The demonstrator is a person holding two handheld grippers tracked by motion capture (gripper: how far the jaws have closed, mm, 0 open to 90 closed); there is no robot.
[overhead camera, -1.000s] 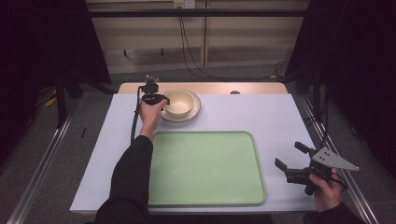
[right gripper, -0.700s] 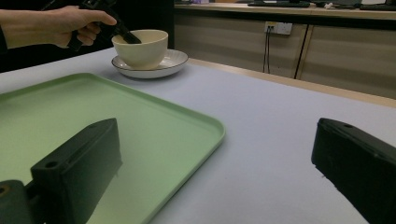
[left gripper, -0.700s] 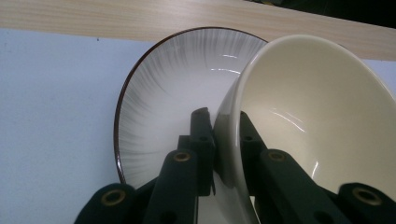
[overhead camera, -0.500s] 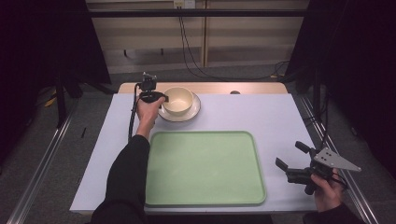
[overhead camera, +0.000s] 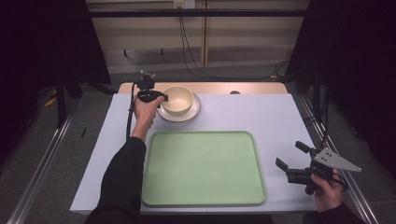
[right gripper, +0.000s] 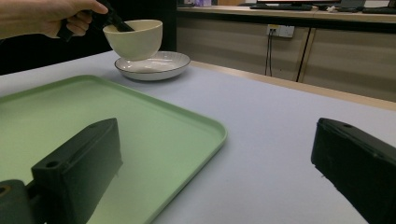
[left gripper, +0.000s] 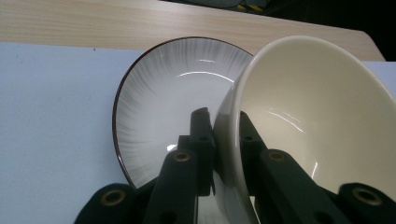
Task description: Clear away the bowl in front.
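Nearest me, my right hand-held gripper [overhead camera: 293,164] hovers off the near right corner of the bench [overhead camera: 280,116], its jaws standing wide apart with nothing between them. Just beyond and to its left lies the green tray [overhead camera: 203,165], bare and flat, which I judge is where the crockery is headed. Farther out, at the far side, my left hand-held gripper [left gripper: 223,140] is clamped on the near wall of the cream bowl [left gripper: 317,121], one jaw inside the rim and one outside. The bowl hangs tilted above the grey-streaked plate [left gripper: 163,107]; from the right gripper view it looks lifted clear of the plate, though I cannot be sure the foot has fully left it. To do this lift well, I should keep the squeeze steady, since a one-sided pinch on a glazed wall lets the bowl swing or slip. I would raise it straight until the foot clears the plate's rim, level the wrist so the bowl stops leaning, then bring it slowly over the tray and set it down flat before letting go.
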